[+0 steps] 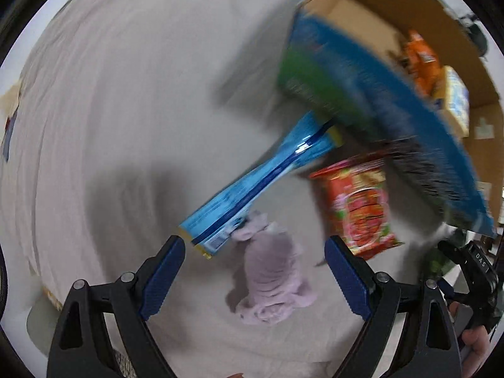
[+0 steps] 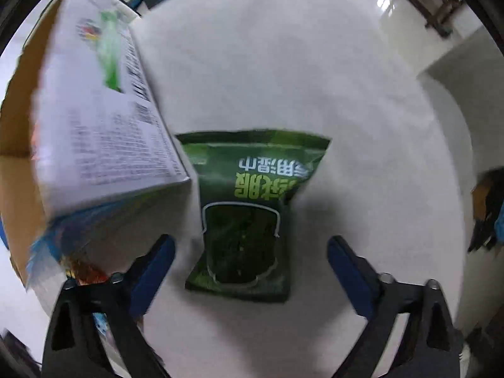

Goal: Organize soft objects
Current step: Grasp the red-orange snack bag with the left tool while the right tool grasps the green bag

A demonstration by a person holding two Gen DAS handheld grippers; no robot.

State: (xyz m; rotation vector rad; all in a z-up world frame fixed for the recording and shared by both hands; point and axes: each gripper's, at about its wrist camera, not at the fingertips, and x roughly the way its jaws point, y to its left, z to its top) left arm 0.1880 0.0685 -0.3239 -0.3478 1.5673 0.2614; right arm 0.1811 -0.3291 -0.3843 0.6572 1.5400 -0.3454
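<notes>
Both tools stood released and empty — the right gripper (image 2: pixel 250 252) straddled a green wipes pack (image 2: pixel 249 217) lying flat on the white cloth (image 2: pixel 346 94) just beside the cardboard box (image 2: pixel 94 119), while the left gripper (image 1: pixel 255 252) hung over a lilac cloth bundle (image 1: pixel 271 280). The step in hand appeared to be pickup for boxing — next, lower the right tool and close squarely on the pack's near edge.

Green packet (image 2: pixel 244 217) with lime lettering, lilac cloth (image 1: pixel 272 278), red packet (image 1: pixel 362 208).
</notes>
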